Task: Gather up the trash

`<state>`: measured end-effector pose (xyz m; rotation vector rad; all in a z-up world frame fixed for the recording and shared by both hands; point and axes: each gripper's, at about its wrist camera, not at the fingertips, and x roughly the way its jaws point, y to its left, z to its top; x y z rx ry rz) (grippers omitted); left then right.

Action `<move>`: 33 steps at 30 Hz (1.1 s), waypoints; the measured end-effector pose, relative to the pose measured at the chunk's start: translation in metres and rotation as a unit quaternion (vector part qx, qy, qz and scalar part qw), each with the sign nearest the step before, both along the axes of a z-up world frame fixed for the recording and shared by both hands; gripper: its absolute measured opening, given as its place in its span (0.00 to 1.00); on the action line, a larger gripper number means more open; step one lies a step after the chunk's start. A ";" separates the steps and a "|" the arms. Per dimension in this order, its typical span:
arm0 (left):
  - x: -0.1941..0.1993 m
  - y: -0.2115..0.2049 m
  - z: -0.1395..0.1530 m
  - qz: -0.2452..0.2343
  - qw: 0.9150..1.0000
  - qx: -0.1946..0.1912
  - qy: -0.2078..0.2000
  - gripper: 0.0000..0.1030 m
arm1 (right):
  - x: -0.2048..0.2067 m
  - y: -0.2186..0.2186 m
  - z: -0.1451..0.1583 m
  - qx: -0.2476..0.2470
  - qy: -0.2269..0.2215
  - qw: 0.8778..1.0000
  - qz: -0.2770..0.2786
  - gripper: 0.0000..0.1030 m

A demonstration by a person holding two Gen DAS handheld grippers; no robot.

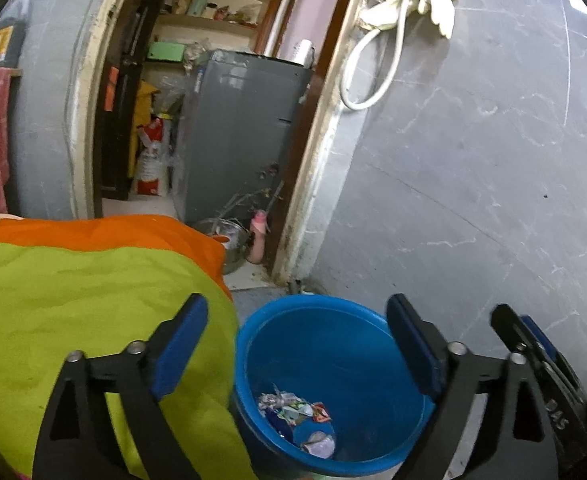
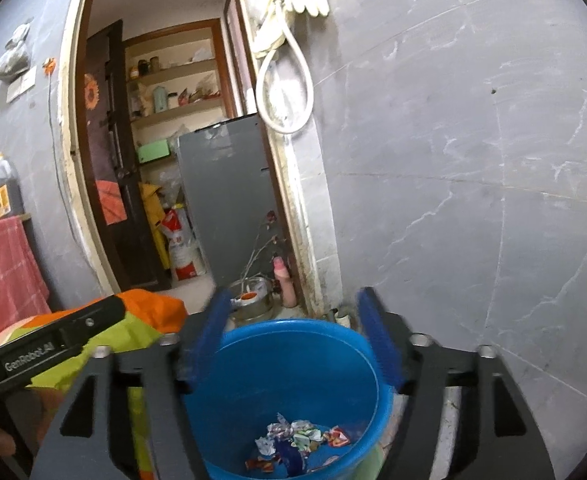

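Evidently both claws hang over the one blue bucket [image 2: 293,368] so that anything let go falls inside: the left gripper [image 1: 297,336] and right gripper [image 2: 293,328] each stand wide open and hold nothing. One heap of crumpled wrappers [image 2: 301,440], too tangled to count, lies on the bucket's bottom, beside the green-and-orange cloth's [image 1: 93,300] edge.

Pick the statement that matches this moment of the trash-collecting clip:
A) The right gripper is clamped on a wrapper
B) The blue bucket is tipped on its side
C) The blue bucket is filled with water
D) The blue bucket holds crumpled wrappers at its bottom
D: the blue bucket stands upright with crumpled wrappers lying on its dry bottom, while the left gripper and right gripper both hang open and hold nothing above it.
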<state>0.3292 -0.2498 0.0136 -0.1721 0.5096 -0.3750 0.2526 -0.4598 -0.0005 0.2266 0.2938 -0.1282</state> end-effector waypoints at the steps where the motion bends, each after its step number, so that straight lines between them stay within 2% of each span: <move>1: -0.001 0.002 0.002 0.007 1.000 0.003 -0.003 0.93 | -0.002 -0.002 0.000 0.003 -0.003 1.000 -0.002 0.78; 8: -0.006 0.014 0.010 0.018 0.999 0.031 -0.017 0.94 | -0.010 -0.007 0.006 0.009 -0.013 1.000 -0.006 0.92; 10: -0.009 0.018 0.011 0.021 0.999 0.034 -0.021 0.96 | -0.014 -0.005 0.010 0.009 -0.018 1.000 -0.003 0.99; 23: -0.042 0.041 0.026 0.037 0.997 0.047 -0.057 0.96 | -0.031 0.018 0.036 -0.027 -0.028 0.999 0.019 1.00; 33: -0.075 0.068 0.049 0.052 0.994 0.041 -0.082 0.96 | -0.056 0.038 0.055 -0.042 -0.026 0.998 0.029 1.00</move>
